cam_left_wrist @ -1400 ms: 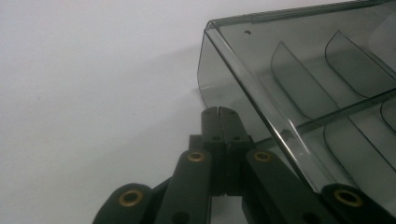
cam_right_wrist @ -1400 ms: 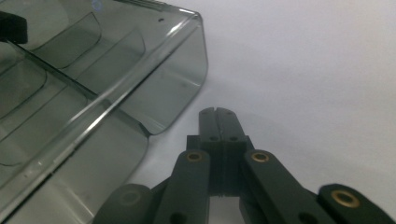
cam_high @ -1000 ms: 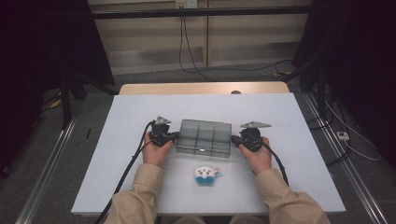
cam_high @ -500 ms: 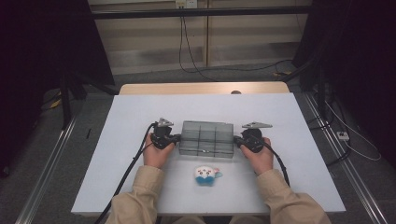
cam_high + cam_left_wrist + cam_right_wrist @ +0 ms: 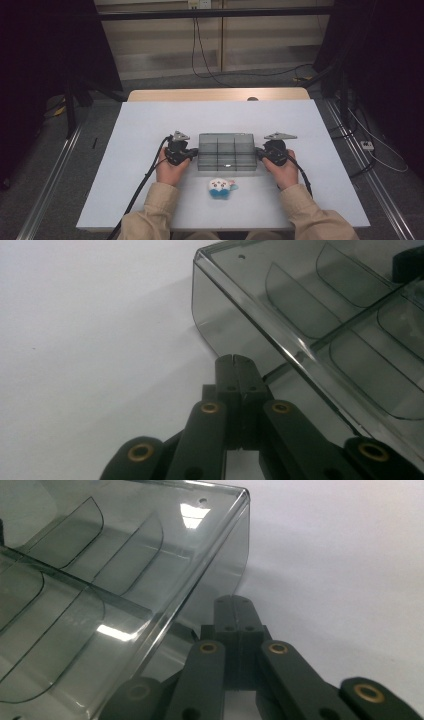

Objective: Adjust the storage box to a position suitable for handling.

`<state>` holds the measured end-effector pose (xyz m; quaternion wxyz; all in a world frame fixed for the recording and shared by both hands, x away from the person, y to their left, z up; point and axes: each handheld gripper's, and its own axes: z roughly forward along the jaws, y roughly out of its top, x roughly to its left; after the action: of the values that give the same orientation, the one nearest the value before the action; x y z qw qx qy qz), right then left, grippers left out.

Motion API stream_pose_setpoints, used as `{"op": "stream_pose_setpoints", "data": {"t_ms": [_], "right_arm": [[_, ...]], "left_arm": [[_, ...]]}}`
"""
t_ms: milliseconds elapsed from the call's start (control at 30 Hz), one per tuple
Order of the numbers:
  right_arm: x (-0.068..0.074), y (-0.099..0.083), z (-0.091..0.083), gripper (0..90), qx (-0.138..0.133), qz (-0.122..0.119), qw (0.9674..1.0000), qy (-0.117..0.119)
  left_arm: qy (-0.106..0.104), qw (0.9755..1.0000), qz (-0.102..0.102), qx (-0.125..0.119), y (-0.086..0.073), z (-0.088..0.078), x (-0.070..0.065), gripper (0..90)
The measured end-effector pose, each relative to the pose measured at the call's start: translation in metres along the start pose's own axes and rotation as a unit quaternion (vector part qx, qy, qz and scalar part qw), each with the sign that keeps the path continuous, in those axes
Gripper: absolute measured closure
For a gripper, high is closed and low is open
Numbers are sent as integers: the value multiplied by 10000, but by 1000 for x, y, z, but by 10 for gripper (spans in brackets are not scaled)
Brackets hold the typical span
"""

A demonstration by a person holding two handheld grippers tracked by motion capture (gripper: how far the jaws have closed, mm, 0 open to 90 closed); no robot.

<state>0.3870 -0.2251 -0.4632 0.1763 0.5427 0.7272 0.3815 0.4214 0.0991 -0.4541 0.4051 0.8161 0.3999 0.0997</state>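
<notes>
Our left gripper (image 5: 190, 154) has its jaws pressed together on nothing, tips set against the left end wall of the smoky clear divided box (image 5: 224, 151); our right gripper (image 5: 260, 153) is closed and empty too, against the right end wall. The box sits mid-table (image 5: 150, 125) between both hands. Just nearer us lies a small white plush toy (image 5: 220, 187).

Plush toy (image 5: 220, 187) between the forearms
</notes>
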Motion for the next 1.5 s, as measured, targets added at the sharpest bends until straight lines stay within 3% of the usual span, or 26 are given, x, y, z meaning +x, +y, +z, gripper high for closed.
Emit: {"op": "stream_pose_setpoints", "data": {"t_ms": [500, 933, 1500], "right_arm": [[7, -10, -11, 900, 8, -86, 9999, 116], [15, -15, -15, 900, 14, -167, 9997, 169], [16, -19, -19, 900, 18, -110, 9997, 204]], "left_arm": [[120, 9999, -36, -60, -7, -6, -4, 900], [78, 10000, -29, -18, -14, -15, -6, 900], [119, 9999, -11, -36, -16, -17, -11, 900]]}}
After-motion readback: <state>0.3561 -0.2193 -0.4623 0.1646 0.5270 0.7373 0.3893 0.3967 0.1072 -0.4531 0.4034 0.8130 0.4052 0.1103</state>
